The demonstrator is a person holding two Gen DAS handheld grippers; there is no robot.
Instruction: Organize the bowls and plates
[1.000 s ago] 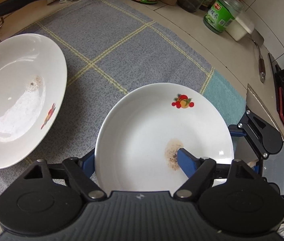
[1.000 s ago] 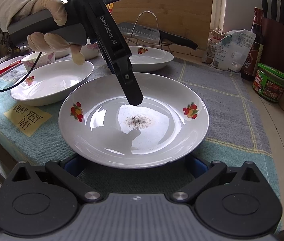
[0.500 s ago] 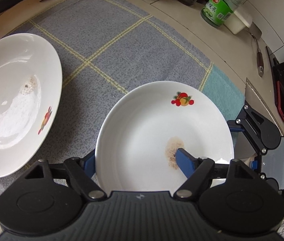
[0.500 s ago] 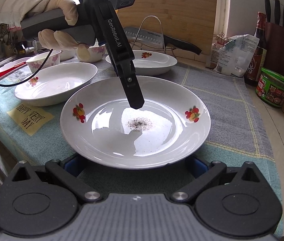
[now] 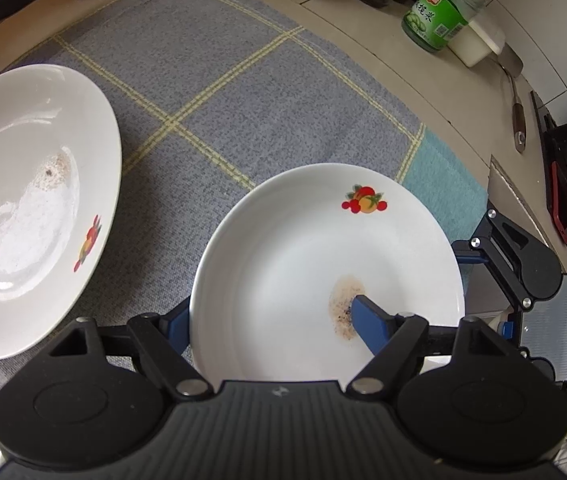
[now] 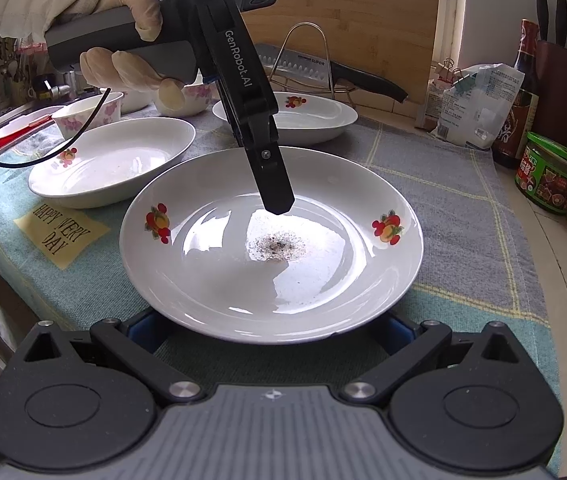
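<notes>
straddling the near rim of the front plate (image 5: 315, 248), the left gripper (image 5: 271, 320) has one blue finger (image 5: 367, 320) inside on the dirty centre and the other outside; whether the pads press is hard to tell. the plate sits on the grey checked cloth (image 5: 219, 92). to the right, the right gripper (image 6: 271, 332) stands wide, its fingers reaching under the same plate's edge, seemingly not clamped.

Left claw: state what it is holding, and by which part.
The left claw holds the fruit-printed plate by its rim. One finger lies inside the dish by the crumb stain, and the other sits outside under the rim.
</notes>
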